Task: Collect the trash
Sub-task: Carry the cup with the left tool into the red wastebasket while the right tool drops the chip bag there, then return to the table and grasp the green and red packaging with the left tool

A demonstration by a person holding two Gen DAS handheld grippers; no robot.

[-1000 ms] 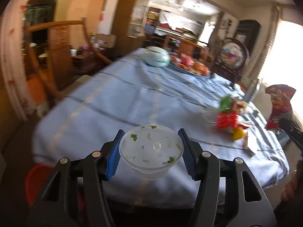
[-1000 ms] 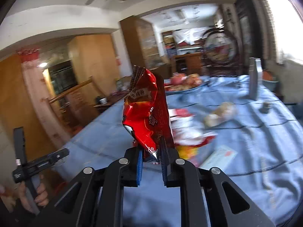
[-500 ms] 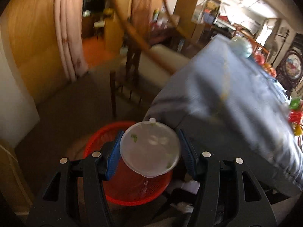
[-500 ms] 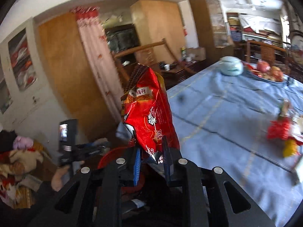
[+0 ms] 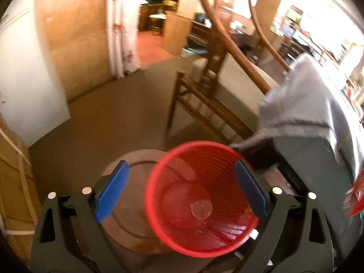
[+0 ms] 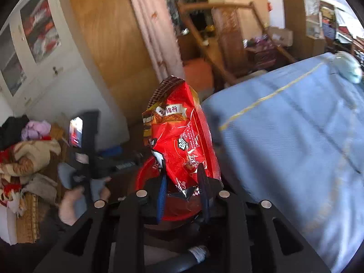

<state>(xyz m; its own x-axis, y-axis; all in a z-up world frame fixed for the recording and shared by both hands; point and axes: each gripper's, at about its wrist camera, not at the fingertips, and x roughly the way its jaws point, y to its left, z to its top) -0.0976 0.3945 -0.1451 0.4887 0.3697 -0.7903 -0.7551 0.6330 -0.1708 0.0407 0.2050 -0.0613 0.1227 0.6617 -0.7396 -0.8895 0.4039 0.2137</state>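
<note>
Brown floor beside the cloth-covered bench (image 6: 295, 136) carries the red mesh wastebasket (image 5: 200, 198). Left gripper (image 5: 182, 188) hangs above it, jaws opening, empty; a clear lid (image 5: 201, 208) lies inside. Right gripper (image 6: 183, 193), jaws opening, has the red snack bag (image 6: 182, 141) between them, positioned for release above the basket.

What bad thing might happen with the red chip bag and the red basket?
1. The right gripper is opening with the chip bag between its jaws. The bag leans toward the blue tablecloth, so it may catch the red basket's rim and fall on the floor.
2. The clear lid already lies in the basket; the tall bag might wedge over it and stick out.
3. The left gripper, open and empty, hangs over the basket and might get bumped.
</note>
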